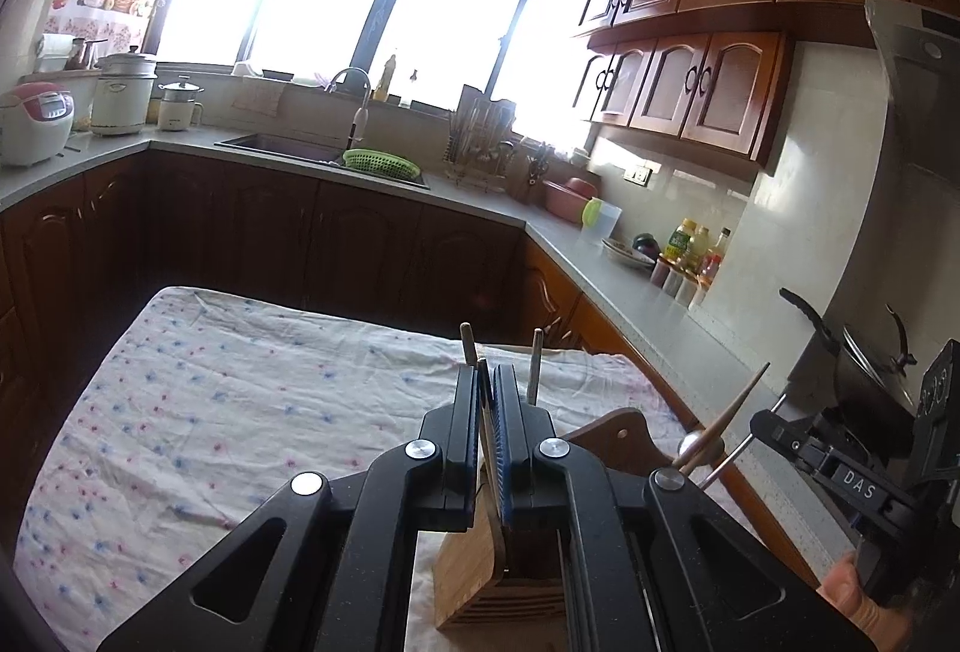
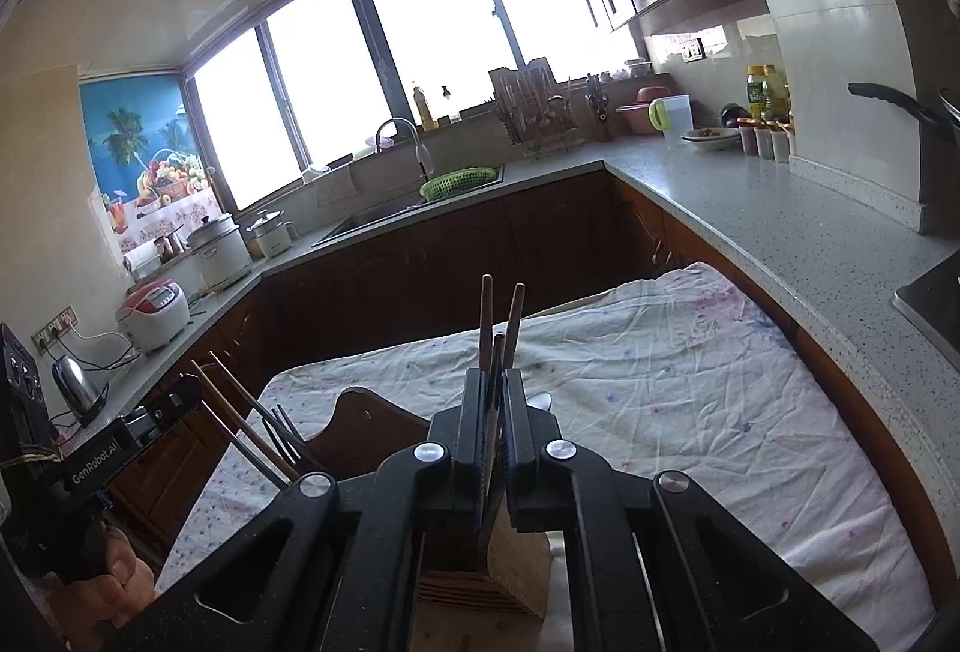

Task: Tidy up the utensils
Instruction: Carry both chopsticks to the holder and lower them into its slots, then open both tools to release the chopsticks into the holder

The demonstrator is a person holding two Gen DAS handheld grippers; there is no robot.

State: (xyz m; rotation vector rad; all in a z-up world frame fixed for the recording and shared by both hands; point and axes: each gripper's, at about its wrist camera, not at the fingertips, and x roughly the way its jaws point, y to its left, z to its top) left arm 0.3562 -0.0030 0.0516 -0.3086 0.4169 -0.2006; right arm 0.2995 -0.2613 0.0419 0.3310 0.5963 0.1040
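Note:
A bamboo utensil holder (image 1: 474, 574) stands on the cloth-covered table, right under both grippers; it also shows in the right wrist view (image 2: 516, 562). My left gripper (image 1: 487, 382) is shut on a thin flat utensil handle that runs down into the holder. My right gripper (image 2: 493, 388) is shut on a pair of wooden chopsticks (image 2: 485, 316) that stick up above its fingers. More chopsticks and a fork (image 2: 282, 433) lean out of the holder at the left of the right wrist view. Two metal handles (image 1: 535, 364) rise behind my left fingers.
The table carries a white flowered cloth (image 1: 228, 412). A wooden chair back (image 2: 366, 424) stands beside the table. Grey countertops (image 2: 780, 232) run around the room with a sink, a green basket (image 1: 381, 164), rice cookers (image 1: 33, 123), bottles and a wok (image 1: 864, 352).

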